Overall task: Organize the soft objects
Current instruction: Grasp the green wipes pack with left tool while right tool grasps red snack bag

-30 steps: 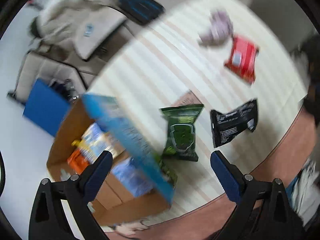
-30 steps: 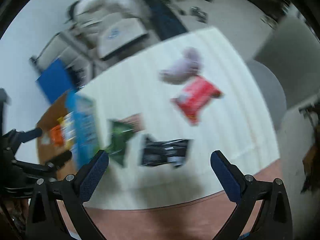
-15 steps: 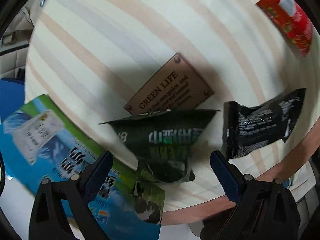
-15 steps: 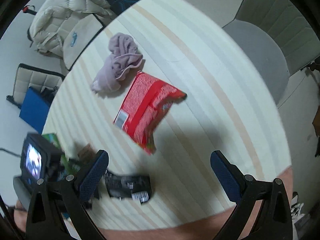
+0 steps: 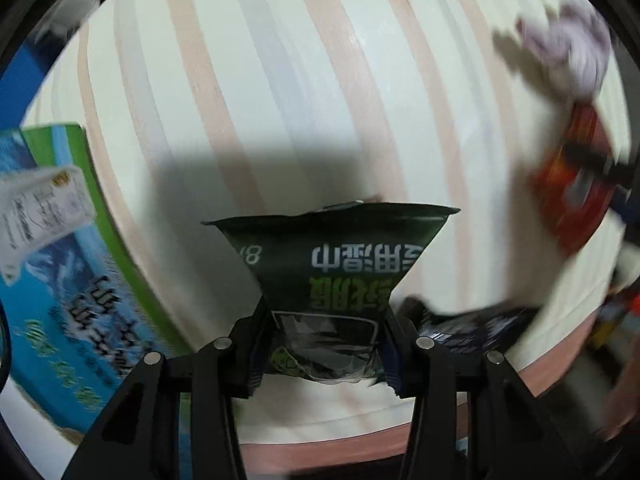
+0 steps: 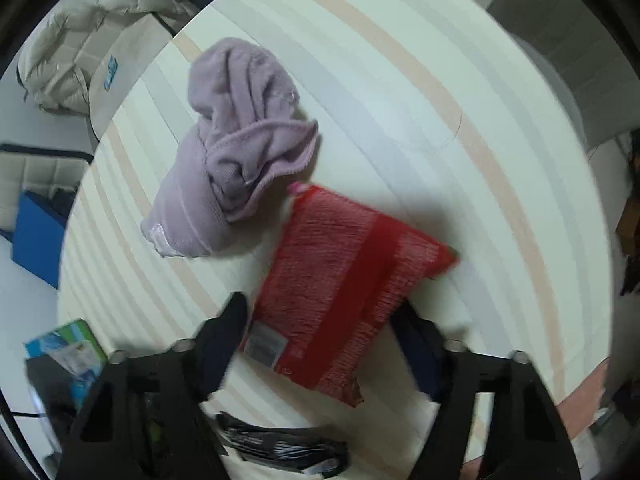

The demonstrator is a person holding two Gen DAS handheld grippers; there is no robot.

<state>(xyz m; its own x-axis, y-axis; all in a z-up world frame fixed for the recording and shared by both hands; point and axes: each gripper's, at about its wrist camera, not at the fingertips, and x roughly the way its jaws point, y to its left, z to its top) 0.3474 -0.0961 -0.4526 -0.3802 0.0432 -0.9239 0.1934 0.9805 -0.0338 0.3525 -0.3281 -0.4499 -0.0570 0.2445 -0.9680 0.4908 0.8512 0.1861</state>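
Your left gripper (image 5: 326, 344) is clamped on the lower end of the dark green snack packet (image 5: 336, 264); both pads press into its crinkled sides, and the packet's long axis runs straight forward from the fingers, its sealed top edge pointing out over the striped table (image 5: 280, 80). It sits near the table's near edge, and whether it has lifted clear of the surface cannot be told from this view. To the left of that gripper lies the blue-and-green printed box flap (image 5: 68, 280), so the likely destination for the green packet is on that side. Your right gripper (image 6: 320, 340) has its fingers spread about as wide as the red snack packet (image 6: 344, 276), one finger just beside each long side, but the blur hides whether the pads touch it. The red packet's long axis runs diagonally, from the near-left corner between the fingers toward the far right, so the fingers straddle only its near end. The crumpled lilac cloth (image 6: 232, 140) lies just beyond it, touching or nearly touching its far-left corner. The black packet (image 6: 280, 444) lies at the near edge, below the right gripper. The right hand is clearly nearer the red packet; closing there would, by my reading, pinch it across its width.
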